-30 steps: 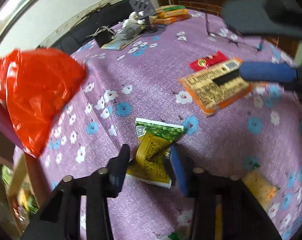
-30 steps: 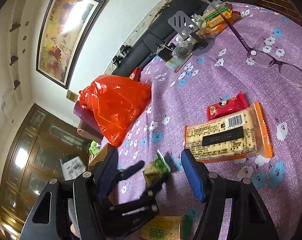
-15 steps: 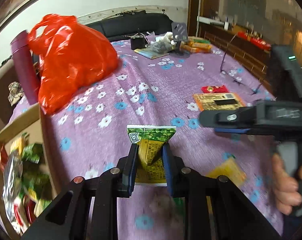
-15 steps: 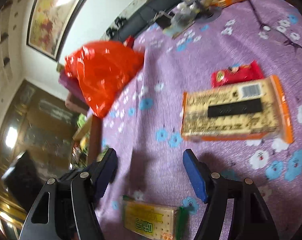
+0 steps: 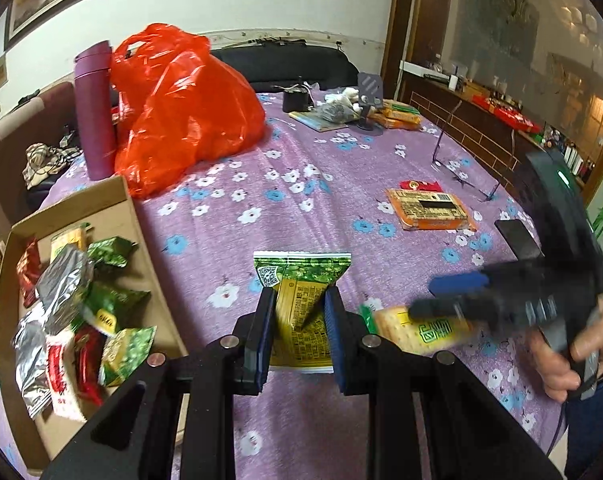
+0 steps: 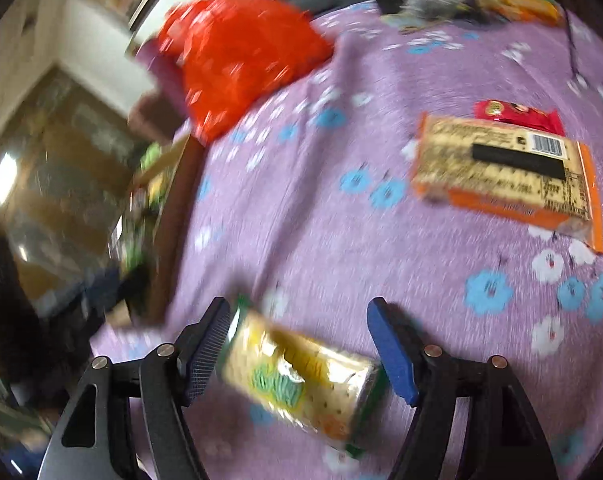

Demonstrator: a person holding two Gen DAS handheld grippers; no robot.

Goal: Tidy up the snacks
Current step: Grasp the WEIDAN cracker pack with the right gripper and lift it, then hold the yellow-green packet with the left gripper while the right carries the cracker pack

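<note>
Green packet (image 5: 301, 308) upright in left tool (image 5: 297, 328)

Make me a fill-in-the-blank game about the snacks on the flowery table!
1. The left gripper is squeezing a green and ____ snack packet.
2. The cardboard box full of snacks sits on the ____ side of the left wrist view.
3. The big plastic bag is ____.
4. The right gripper is ____ around the cracker pack.

Missing words: yellow; left; red; open
</note>
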